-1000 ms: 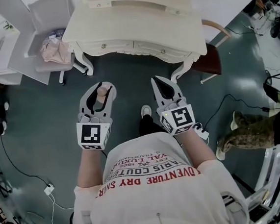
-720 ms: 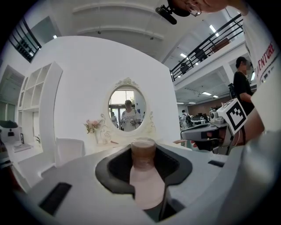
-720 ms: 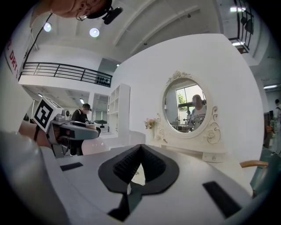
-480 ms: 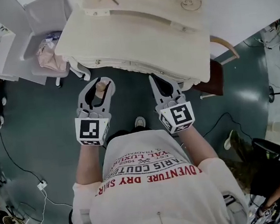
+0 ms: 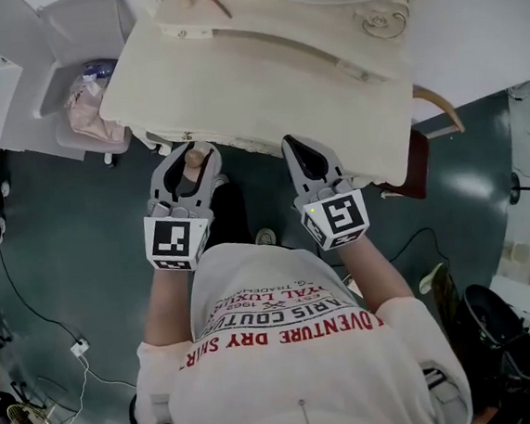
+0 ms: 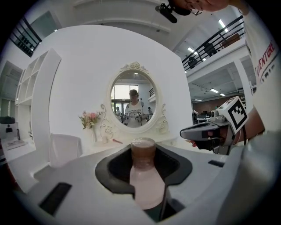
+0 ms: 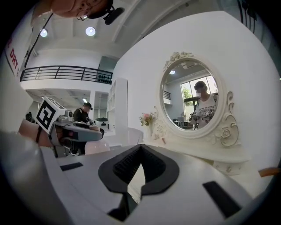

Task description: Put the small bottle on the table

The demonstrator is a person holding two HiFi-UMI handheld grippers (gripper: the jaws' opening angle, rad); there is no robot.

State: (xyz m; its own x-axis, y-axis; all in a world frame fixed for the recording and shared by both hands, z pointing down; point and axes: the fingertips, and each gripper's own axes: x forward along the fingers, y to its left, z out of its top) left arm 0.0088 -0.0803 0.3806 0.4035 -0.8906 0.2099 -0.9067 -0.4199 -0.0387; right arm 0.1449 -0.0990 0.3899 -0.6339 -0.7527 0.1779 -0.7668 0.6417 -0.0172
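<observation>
A small pink bottle [image 6: 147, 186] with a brown cap stands upright between the jaws of my left gripper [image 5: 188, 156], which is shut on it. In the head view the bottle [image 5: 191, 167] sits just at the front edge of the cream dressing table [image 5: 261, 72]. Beside it, my right gripper [image 5: 296, 146] is shut with nothing in it, its tips also at the table's edge. Seen from the right gripper [image 7: 140, 148], the black pads meet at the tip. An oval mirror [image 6: 133, 102] stands at the back of the table.
A pale chair with a pink cloth [image 5: 89, 110] stands left of the table. A brown seat [image 5: 418, 159] is at its right end. A vase of flowers [image 6: 89, 118] and a small red stick [image 5: 219, 6] are on the tabletop. Cables [image 5: 78, 348] lie on the floor.
The person has stepped toward the dressing table, so its front edge now reaches both grippers' tips. The grippers keep the same pose, and the bottle stays held in the left one.
</observation>
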